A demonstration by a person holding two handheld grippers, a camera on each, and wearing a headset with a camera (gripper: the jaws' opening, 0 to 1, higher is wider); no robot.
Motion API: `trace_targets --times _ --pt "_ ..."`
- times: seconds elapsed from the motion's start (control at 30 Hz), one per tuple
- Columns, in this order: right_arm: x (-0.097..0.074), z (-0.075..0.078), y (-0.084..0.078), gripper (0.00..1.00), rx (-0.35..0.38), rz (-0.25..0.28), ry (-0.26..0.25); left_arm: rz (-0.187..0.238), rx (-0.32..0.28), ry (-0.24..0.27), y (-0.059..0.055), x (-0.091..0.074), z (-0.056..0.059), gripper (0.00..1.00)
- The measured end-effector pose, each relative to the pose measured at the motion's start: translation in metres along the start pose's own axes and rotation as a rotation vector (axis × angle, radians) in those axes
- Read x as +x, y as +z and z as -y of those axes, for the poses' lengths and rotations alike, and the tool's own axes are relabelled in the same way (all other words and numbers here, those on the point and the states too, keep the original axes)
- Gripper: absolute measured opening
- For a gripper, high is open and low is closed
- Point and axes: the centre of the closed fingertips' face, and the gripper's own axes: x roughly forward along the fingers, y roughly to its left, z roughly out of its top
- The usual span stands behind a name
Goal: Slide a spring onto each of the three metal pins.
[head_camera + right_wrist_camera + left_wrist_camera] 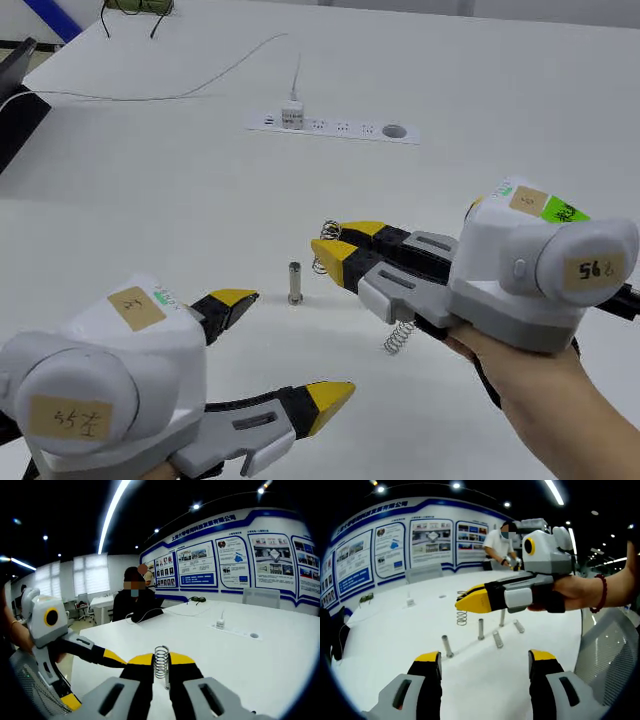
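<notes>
Head view: set high over the near edge of the worktop [150, 200], facing forward and down toward the far edge. The right gripper [333, 238] and left gripper [298, 343] sit close under the lens.

Left gripper view: low over the worktop, facing along its own fingers [427, 667] toward a poster wall [435, 542].

Right gripper view: equally low, facing along its fingers toward that wall.

Shared: all three see the spring [161, 661]; head and right gripper views both catch the power strip [333, 127].

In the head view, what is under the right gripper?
A loose spring pokes out on the table beneath the right gripper, which clamps a second spring. Its body covers whatever else lies there.
</notes>
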Motion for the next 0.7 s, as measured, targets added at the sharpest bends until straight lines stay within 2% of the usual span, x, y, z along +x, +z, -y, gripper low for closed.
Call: trace_targets --times 0.3,0.47,0.7 --pt "0.019 0.004 -0.008 0.12 -0.004 -0.016 -0.006 -0.019 -0.036 0.021 -0.008 -0.001 -0.007 0.75" --pt "0.028 0.009 -0.015 0.12 -0.006 -0.041 -0.024 -0.021 -0.036 0.020 -0.009 0.000 -0.006 0.77" --pt "0.037 0.016 -0.023 0.12 0.034 -0.053 -0.034 -0.024 -0.036 0.021 -0.009 0.001 -0.008 0.77"
